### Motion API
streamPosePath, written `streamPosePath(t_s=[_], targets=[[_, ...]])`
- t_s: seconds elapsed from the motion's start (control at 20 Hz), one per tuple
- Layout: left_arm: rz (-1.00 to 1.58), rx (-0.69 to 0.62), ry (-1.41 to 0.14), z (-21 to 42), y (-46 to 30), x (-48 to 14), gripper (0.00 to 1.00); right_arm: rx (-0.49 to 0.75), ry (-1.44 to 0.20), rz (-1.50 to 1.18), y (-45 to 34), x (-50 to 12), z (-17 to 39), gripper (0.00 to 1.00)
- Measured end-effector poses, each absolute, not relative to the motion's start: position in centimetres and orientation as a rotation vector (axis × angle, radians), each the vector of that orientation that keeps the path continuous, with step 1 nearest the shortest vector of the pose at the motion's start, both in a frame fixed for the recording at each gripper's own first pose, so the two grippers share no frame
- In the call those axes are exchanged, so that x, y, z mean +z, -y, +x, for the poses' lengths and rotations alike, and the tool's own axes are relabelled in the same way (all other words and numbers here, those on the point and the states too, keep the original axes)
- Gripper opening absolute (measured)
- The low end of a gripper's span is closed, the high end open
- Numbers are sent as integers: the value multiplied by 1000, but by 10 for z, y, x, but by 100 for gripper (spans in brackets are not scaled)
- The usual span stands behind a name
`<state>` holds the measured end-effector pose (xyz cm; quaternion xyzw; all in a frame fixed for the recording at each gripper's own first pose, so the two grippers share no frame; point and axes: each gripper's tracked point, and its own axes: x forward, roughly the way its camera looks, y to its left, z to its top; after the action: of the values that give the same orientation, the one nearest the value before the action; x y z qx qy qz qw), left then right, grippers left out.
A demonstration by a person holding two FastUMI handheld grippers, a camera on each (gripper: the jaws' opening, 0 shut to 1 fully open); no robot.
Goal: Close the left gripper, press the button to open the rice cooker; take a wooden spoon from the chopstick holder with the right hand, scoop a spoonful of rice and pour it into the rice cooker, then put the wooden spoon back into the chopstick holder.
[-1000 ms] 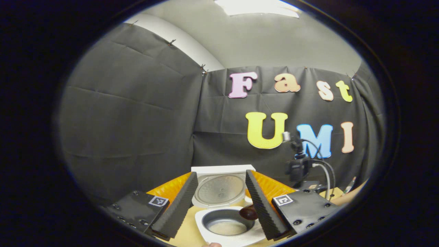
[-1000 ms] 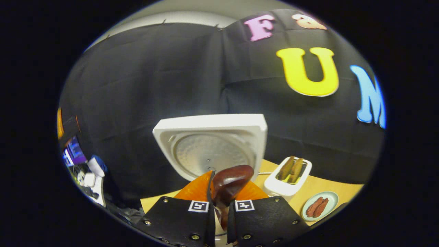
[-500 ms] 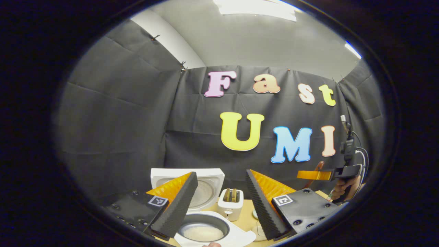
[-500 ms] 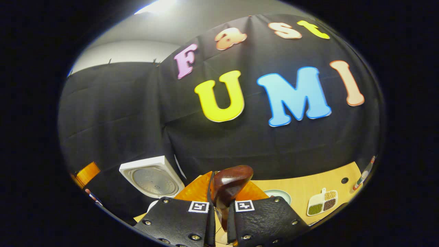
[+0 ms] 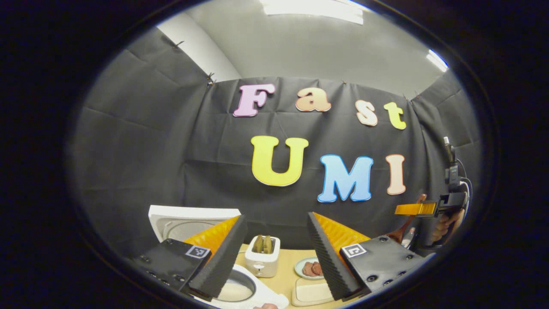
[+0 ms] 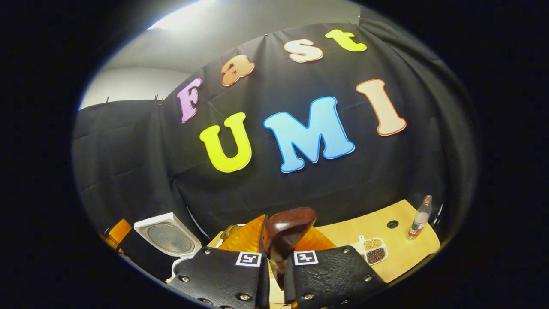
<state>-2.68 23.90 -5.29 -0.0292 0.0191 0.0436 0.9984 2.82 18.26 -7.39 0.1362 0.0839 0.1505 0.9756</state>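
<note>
We're clamping the wooden spoon [image 6: 286, 234] in the right gripper [image 6: 276, 257]; left gripper [image 5: 274, 253] fingers are idling apart. Rice cooker [image 5: 188, 225] is sitting open with rice inside, so we're judging only the return to the chopstick holder is left.

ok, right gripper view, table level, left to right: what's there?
Rice cooker lid → wooden spoon in the right gripper → divided dish → bottle.
</note>
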Motion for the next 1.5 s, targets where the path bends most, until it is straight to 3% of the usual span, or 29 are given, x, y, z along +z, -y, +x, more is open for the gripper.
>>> streamPosePath(t_s=[0.75,1.5], targets=[[-19,154,-36,-17,-196,-53,95,109,-346,449,-54,-166,37,13],[26,176,-55,-27,-168,-56,94,38,-556,453,-39,-295,40,13]])
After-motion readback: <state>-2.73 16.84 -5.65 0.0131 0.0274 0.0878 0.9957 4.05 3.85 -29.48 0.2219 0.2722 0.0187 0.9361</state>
